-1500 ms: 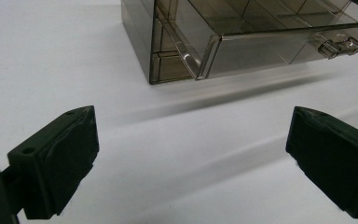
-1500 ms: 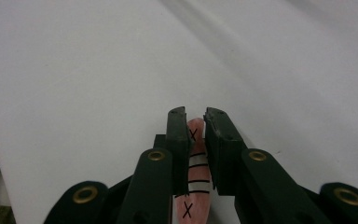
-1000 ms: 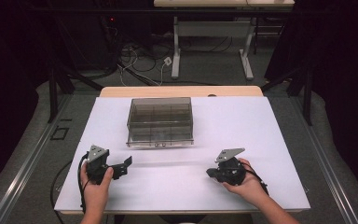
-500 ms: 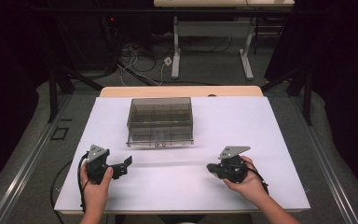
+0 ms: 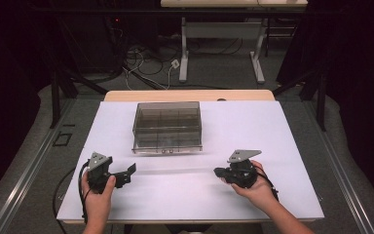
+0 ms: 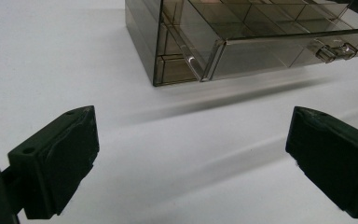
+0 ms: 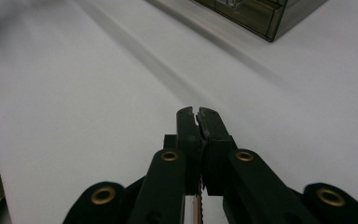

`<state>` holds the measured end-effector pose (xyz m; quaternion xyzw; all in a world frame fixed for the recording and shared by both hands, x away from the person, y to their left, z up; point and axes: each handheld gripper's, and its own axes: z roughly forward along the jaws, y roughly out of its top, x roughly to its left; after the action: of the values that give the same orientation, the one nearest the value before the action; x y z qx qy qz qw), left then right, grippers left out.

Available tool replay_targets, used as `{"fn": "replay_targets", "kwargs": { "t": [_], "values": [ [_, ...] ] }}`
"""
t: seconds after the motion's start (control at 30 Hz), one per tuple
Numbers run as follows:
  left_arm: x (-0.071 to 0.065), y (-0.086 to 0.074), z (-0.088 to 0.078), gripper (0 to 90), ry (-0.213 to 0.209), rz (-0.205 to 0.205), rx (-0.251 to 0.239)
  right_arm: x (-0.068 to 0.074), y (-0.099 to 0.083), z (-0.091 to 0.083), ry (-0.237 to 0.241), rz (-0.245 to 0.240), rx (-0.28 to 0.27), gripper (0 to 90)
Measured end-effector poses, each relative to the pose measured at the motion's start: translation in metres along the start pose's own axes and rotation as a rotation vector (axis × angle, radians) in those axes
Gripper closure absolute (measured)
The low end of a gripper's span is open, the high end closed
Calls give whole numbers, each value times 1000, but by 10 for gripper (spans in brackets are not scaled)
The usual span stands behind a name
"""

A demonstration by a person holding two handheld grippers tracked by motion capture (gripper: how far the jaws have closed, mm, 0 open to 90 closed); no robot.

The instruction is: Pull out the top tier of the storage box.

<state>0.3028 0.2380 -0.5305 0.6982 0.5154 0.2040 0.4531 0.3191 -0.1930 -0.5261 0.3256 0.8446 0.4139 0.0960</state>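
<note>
A smoky clear plastic organiser box [image 5: 167, 126] with several compartments stands at the middle of the white table [image 5: 272, 131]. In the left gripper view the box [image 6: 242, 32] shows a front drawer with a small clear handle [image 6: 333, 50], pulled out a little. My left gripper [image 5: 128, 175] rests near the table's front left, pointing right. Its jaws are wide open [image 6: 191, 154] over bare table, short of the box. My right gripper [image 5: 217, 171] lies at the front right, pointing left, with its jaws shut [image 7: 196, 114] on nothing. The box corner [image 7: 261, 14] lies far ahead of it.
The table's wooden far edge [image 5: 190, 95] sits behind the box. Beyond it on the floor are cables [image 5: 151, 63] and a desk frame [image 5: 224, 34]. Metal rails [image 5: 24, 170] run along both sides. White surface stretches between the two grippers.
The right gripper has edged slightly away from the person and to the right. The left gripper and the box have not moved.
</note>
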Motion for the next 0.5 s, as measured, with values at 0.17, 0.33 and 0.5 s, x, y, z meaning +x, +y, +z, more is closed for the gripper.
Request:
{"fn": "replay_targets", "kwargs": {
  "t": [0.17, 0.33, 0.5],
  "values": [
    [-1, 0, 2, 27, -7, 5, 5, 0, 0, 0, 0, 1, 0, 883],
    [-3, 0, 5, 29, -18, 8, 8, -2, 0, 0, -2, 12, -8, 882],
    [-3, 1, 4, 29, -19, 9, 6, -1, 1, 0, -4, 12, -10, 882]
  ]
}}
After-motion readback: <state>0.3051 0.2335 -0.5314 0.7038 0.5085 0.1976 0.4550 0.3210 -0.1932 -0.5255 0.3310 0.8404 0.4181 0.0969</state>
